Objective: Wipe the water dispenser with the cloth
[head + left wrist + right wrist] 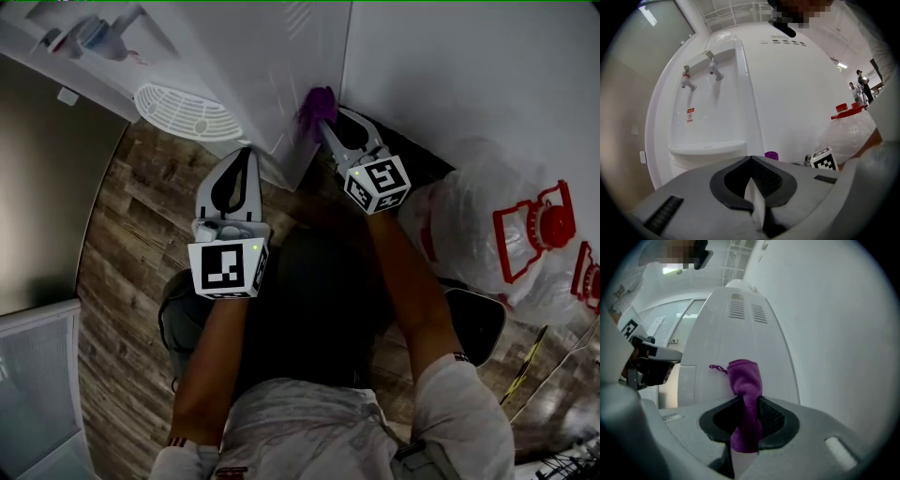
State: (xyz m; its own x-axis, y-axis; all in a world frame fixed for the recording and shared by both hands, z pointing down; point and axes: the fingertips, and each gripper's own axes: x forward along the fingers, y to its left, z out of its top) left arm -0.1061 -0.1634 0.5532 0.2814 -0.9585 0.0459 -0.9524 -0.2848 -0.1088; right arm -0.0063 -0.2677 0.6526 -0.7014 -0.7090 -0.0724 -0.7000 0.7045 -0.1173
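Clamping a purple cloth (745, 378) between its jaws, the right gripper (746, 404) points at a white panel of the water dispenser (736, 333) that has vent slots near its top. The free end of the cloth bunches up beyond the jaw tips and appears to lie against that panel, with a thin thread loop sticking out at one side.

From the head view, the right gripper (323, 122) reaches into the corner where the water dispenser (272, 66) stands close to the white wall (469, 66), and the cloth (317, 105) shows as a purple lump at its tips. The left gripper (246, 155) hangs lower, just beside the dispenser's front corner, apart from the cloth. In its own view the left gripper (752, 187) has its jaws pressed together with nothing between them, facing the dispenser's front, where two taps (686, 80) sit above the drip tray (708, 149).

A clear bag of red-capped bottles (487, 234) rests on the wooden floor (122, 244) to the person's right.
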